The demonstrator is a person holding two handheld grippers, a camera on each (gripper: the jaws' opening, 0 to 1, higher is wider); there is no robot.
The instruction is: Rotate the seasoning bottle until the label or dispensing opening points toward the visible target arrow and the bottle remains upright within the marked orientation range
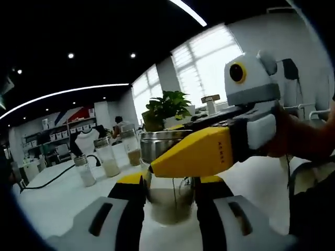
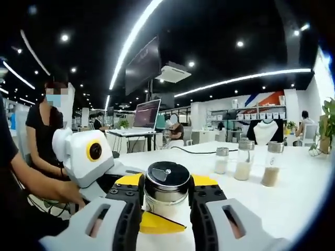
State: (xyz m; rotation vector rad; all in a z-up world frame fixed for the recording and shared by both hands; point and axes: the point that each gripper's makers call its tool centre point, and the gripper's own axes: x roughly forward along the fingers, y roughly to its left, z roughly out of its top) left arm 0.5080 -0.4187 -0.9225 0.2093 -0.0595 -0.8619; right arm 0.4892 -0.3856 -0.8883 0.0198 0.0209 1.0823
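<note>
The left gripper [image 1: 168, 196] holds the seasoning bottle [image 1: 168, 201] low down, one jaw on each side of the glass. It looks like a pinch, and the bottle stands straight up on the white table [image 1: 57, 201]. In the left gripper view, the right gripper [image 1: 194, 152] comes in from the right and sits up at the metal cap [image 1: 163, 142].

In the right gripper view, the right gripper [image 2: 166, 201] has its jaws on both sides of the cap [image 2: 167, 179], touching it or very close. I think it pinches the bottle [image 2: 166, 204] there. The yellow tip of the left gripper [image 2: 157, 224] peeks out below.

The bottle is near the edge of the table closest to the person. Three other jars [image 2: 244, 161] stand further right, well apart from it, toward the far edge.

I cannot see the arrow or any marks here, so I cannot say how far the turn has to go.

To do this step well, I think one gripper should hold steady while the other turns slowly. Keep the bottom flat on the table so the bottle does not tip. Do not squeeze too hard, because glass can slip. Watch the little opening on the cap to see where it points.
</note>
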